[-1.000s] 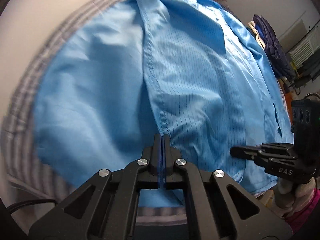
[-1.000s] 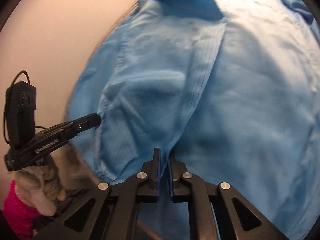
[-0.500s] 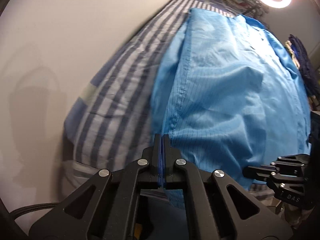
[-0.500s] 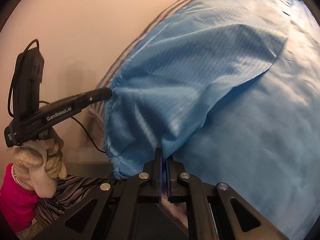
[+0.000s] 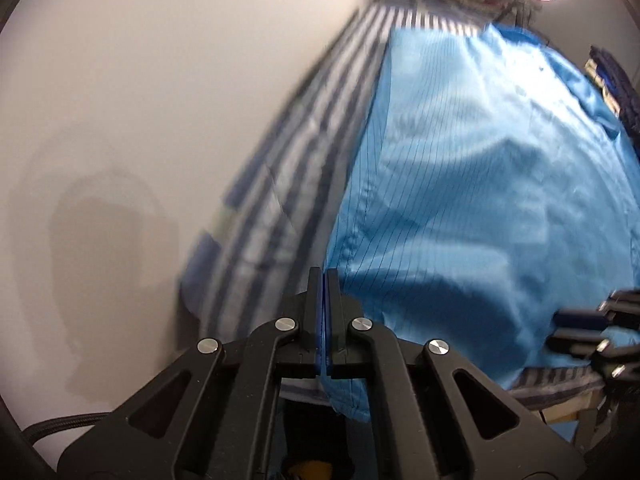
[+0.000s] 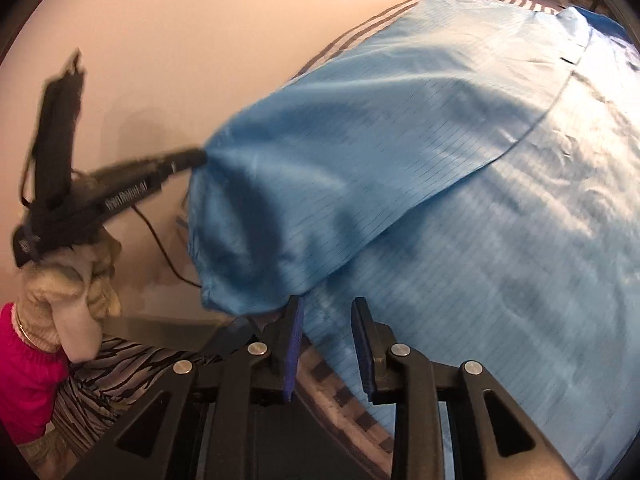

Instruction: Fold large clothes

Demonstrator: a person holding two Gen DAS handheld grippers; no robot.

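Wall (image 6: pixel 240 40): plain and pale along the left; the left claw works just beside it, so a swing further left could knock it.
Left hand (image 6: pixel 76 292): gloved, wrapped round the claw's handle, pink sleeve below.
Left claw (image 5: pixel 325 280): clamped tight on the blue garment's edge; the cloth is drawn taut from that pinch, and a hard tug could pull it free.
Striped sheet (image 5: pixel 304 168): lies under the garment, bare along its left side; dragging the fold could ruck it up.
Blue garment (image 6: pixel 480 260): spread across the sheet from near to far, its left flap folded over onto the body and lifted at the near corner.
Right claw (image 6: pixel 326 312): jaws opening, nothing pinched between the pads, the flap's hem just left of them. With that end released, the flap hangs from one claw and could sag or fold crooked.
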